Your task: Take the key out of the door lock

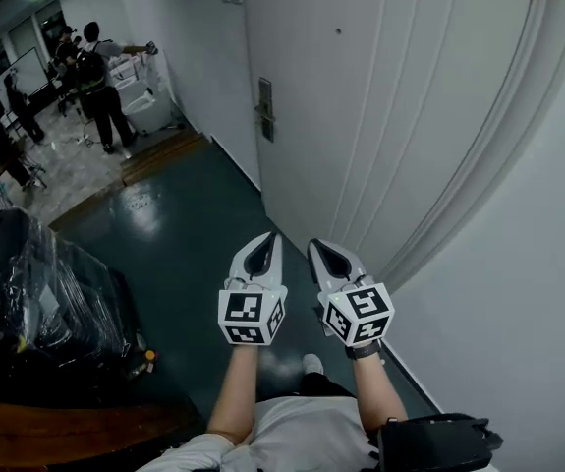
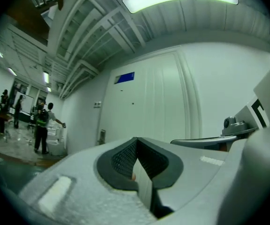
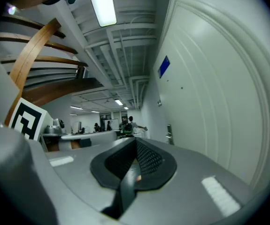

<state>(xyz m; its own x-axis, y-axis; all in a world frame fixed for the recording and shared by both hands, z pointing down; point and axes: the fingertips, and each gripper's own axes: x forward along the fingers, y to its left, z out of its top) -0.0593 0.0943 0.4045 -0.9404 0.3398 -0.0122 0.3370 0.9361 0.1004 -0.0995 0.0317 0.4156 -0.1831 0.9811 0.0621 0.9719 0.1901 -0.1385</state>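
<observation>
- Bare forearms reach forward from the person's pale shirt, elbows tucked in; a black bag sits at the right hip, clear of both arms.
- Left gripper and right gripper are held side by side, tips pointing ahead and well short of the door; each gripper view shows its own jaws pressed together with nothing between the pads, so neither carries anything; I judge this a resting pose for the approach, closed because there is nothing yet to take.
- Dark green floor stretches between the person and the lock; a black wrapped bundle stands off to the left, which leaves the way along the door free.
- White door runs along the right, seen at a slant because the person stands beside it rather than squarely before it.
- Door lock is a narrow metal plate at the door's far edge, well apart from both grippers; the key should sit there, but it is too small to make out in any view; reaching it likely calls for stepping closer first, then parting one pair of jaws around the key's head.
- People stand beyond in the brighter room, far from the door and no part of the task.
</observation>
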